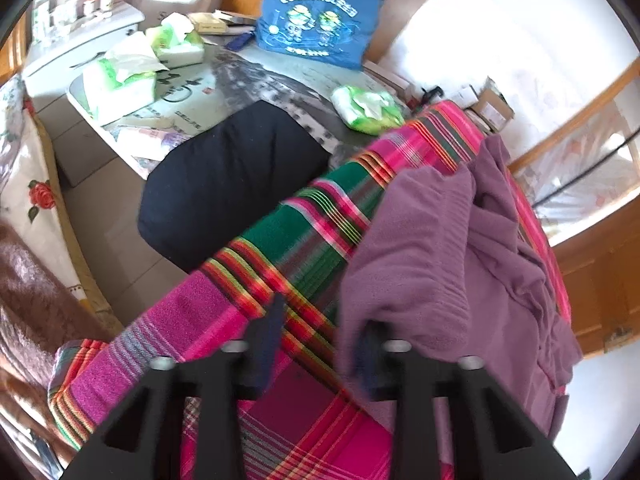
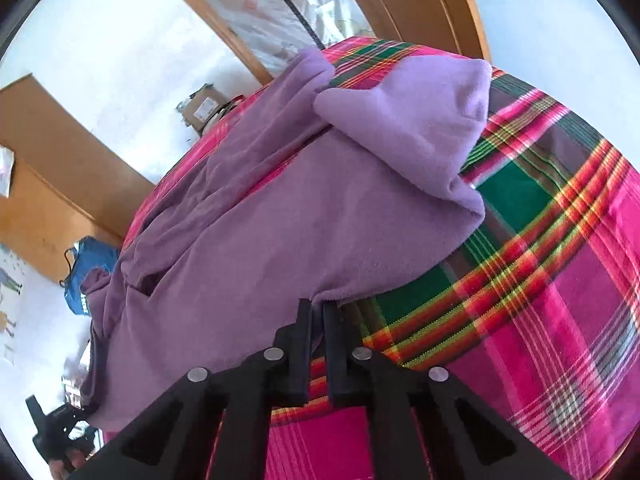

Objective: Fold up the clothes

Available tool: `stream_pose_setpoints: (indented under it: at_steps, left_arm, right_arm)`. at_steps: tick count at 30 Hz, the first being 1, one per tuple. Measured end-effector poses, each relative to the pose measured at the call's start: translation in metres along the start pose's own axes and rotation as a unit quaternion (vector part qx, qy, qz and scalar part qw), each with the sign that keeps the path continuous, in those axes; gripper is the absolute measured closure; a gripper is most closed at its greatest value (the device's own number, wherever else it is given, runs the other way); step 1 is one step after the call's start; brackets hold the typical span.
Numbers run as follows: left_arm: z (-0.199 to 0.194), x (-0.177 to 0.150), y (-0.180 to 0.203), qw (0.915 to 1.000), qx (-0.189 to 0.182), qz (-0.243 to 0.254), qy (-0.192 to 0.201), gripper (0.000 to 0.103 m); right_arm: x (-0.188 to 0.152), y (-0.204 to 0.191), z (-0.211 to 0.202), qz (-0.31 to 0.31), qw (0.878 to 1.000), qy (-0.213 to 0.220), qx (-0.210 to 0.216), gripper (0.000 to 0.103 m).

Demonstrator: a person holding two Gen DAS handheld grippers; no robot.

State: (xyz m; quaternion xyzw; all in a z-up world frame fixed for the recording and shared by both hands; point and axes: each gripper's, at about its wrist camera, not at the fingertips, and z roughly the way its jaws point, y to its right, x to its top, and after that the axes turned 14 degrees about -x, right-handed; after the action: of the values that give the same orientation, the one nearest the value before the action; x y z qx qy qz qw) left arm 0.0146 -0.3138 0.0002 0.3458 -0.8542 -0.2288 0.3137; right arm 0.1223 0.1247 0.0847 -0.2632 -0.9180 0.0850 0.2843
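The crumpled purple fleece garment [image 2: 280,208] lay on the pink, green and red plaid blanket [image 2: 560,280]. The right gripper [image 2: 316,312] was nearly closed, apparently pinching its hem. The left gripper [image 1: 320,320] stood partly open, one finger [image 1: 370,356] under fleece.

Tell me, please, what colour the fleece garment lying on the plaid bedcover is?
Purple; the soft purple fleece garment shows best in the right wrist view.

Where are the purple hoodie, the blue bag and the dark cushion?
Purple hoodie [image 2: 260,216]: right wrist view, middle of its body.
Blue bag [image 1: 320,20]: left wrist view, printed front.
Dark cushion [image 1: 236,176]: left wrist view, top centre.
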Motion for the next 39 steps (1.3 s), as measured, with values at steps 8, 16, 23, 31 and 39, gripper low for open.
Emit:
stream_pose_setpoints:
  at_steps: [8, 16, 23, 31, 39]
  left_arm:
    - [-0.003, -0.006, 0.009, 1.0000, -0.003, 0.007, 0.004, 0.093]
    - [-0.012, -0.016, 0.018, 0.9994, -0.036, -0.001, -0.005, 0.094]
    - [-0.018, -0.042, 0.018, 0.9972, -0.067, -0.025, -0.021, 0.094]
    - [-0.026, -0.071, 0.010, 0.9937, -0.092, -0.053, -0.035, 0.094]
    - [-0.046, -0.072, -0.011, 0.9936, -0.089, -0.069, -0.013, 0.094]
  right_arm:
    - [-0.003, 0.011, -0.015, 0.005, 1.000, 0.021, 0.012, 0.099]
    - [0.002, 0.020, -0.049, 0.006, 0.997, 0.075, 0.011, 0.099]
    - [-0.001, 0.040, -0.073, 0.015, 0.995, 0.100, -0.001, 0.099]
    - [-0.012, 0.066, -0.112, 0.018, 0.992, 0.127, -0.012, 0.099]
    - [-0.038, 0.075, -0.121, 0.010, 0.994, 0.105, -0.013, 0.099]
